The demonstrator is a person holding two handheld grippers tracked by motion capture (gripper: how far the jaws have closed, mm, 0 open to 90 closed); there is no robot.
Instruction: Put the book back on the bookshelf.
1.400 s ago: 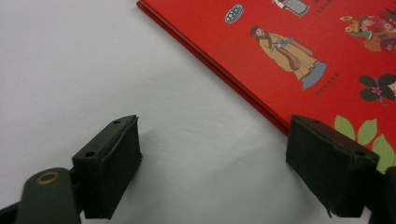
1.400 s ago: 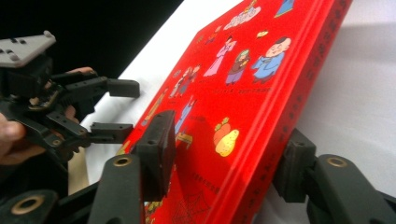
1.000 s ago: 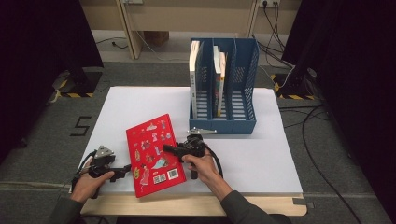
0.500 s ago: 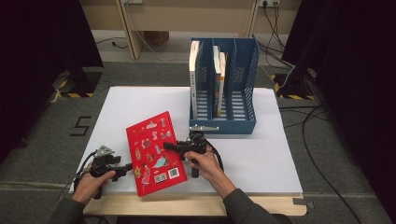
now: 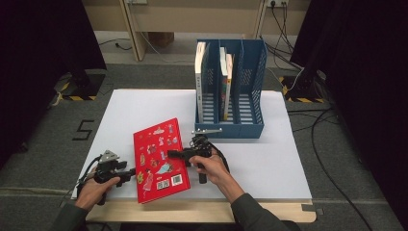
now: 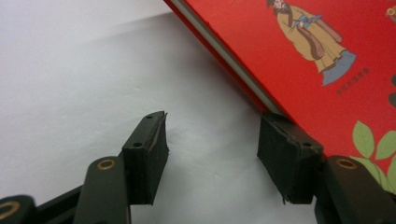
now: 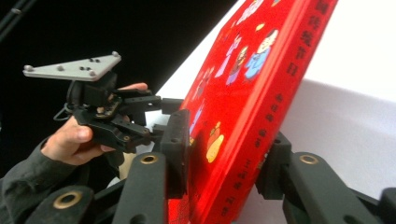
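A red picture book (image 5: 159, 159) lies slanted near the white table's front edge. My right gripper (image 5: 169, 154) reaches in from the book's right side and is shut on its spine edge. One pad (image 7: 180, 144) lies on the cover and the other is under the red book (image 7: 247, 93). Its jaws have just been opening slightly with the book still between them. My left gripper (image 5: 131, 174) sits at the book's left edge. Its jaws have just been closing and stand apart over bare table (image 6: 212, 135). One pad (image 6: 285, 154) touches the book's edge (image 6: 303, 46).
A blue file rack (image 5: 231, 127) stands behind the book at the table's (image 5: 269, 159) middle back. Upright books (image 5: 199, 67) fill its left and middle slots. The left hand and its gripper (image 7: 156, 116) show beyond the book in the right gripper view.
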